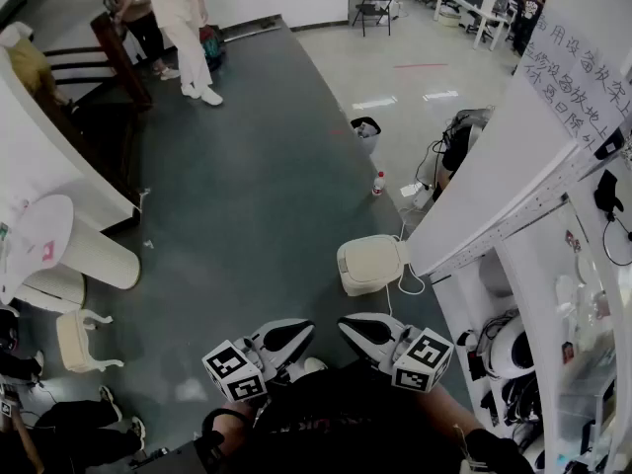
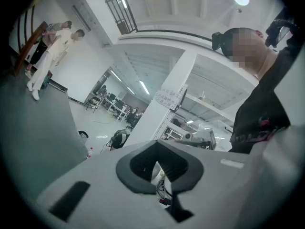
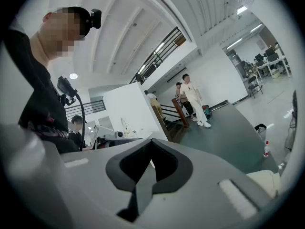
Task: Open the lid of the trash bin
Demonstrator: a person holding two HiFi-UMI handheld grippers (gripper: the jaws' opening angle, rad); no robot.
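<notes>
The cream trash bin [image 1: 368,264] stands on the dark floor beside a white partition, its lid down. Both grippers hang close to the person's body, well short of the bin. My left gripper [image 1: 302,332] points right and my right gripper [image 1: 348,326] points left, tips nearly facing each other. In the left gripper view the left gripper [image 2: 157,144] has its jaws together with nothing between them. The right gripper [image 3: 151,142] looks the same in the right gripper view, where a cream corner of the bin [image 3: 267,180] shows at the lower right.
A white shelf unit [image 1: 553,294] with gear runs along the right. A cable [image 1: 407,286] loops by the bin. A bottle [image 1: 378,183] and a small black bin [image 1: 365,130] stand further off. A white pedestal [image 1: 94,250] and cream stool [image 1: 75,341] sit left. People [image 1: 183,23] stand far back.
</notes>
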